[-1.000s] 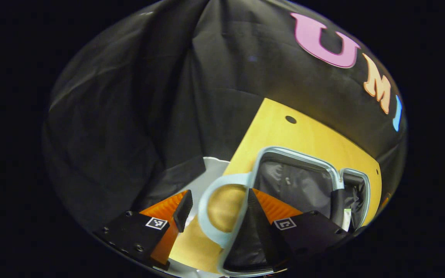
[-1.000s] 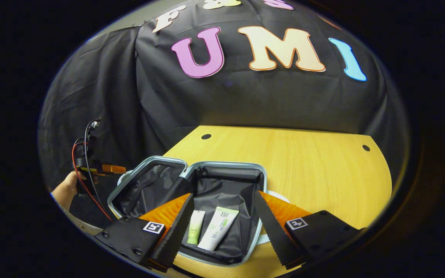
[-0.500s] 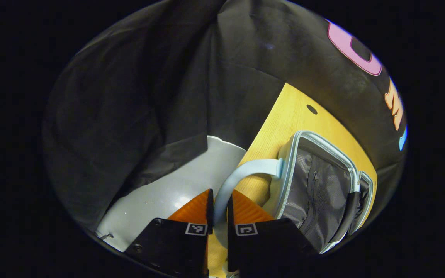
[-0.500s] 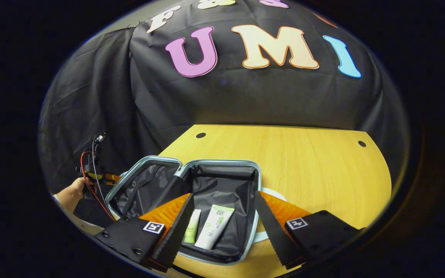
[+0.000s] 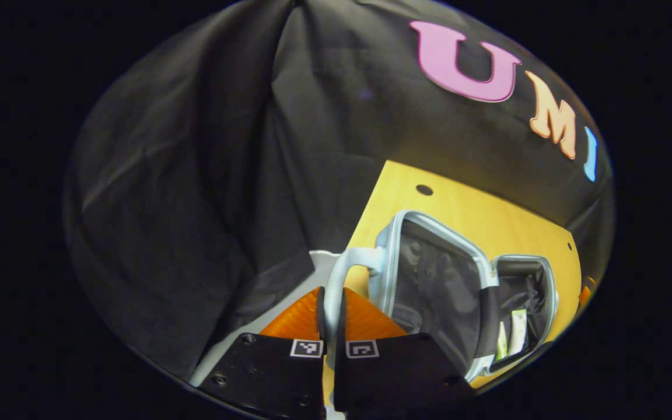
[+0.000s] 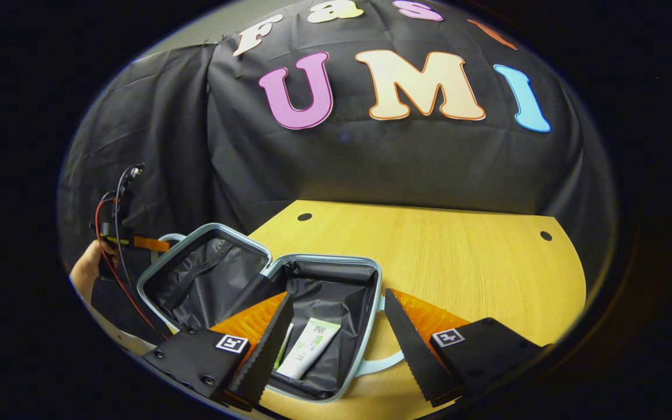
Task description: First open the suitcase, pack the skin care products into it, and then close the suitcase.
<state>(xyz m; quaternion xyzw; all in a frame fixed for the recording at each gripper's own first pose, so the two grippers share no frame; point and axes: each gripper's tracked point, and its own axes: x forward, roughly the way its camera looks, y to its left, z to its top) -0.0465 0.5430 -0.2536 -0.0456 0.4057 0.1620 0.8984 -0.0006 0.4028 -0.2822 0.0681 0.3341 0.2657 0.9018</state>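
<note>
Suitcase lid (image 5: 429,280) now raised, left tongs (image 5: 332,312) pinching handle (image 5: 342,271), right tongs (image 6: 336,332) spread.

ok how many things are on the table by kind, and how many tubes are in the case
suitcase: 1, open
handles on it: 2, left handle, right handle
skin care tubes, both inside: 2, larger tube, smaller tube
total: 3 things (1 suitcase, 2 tubes)
</note>
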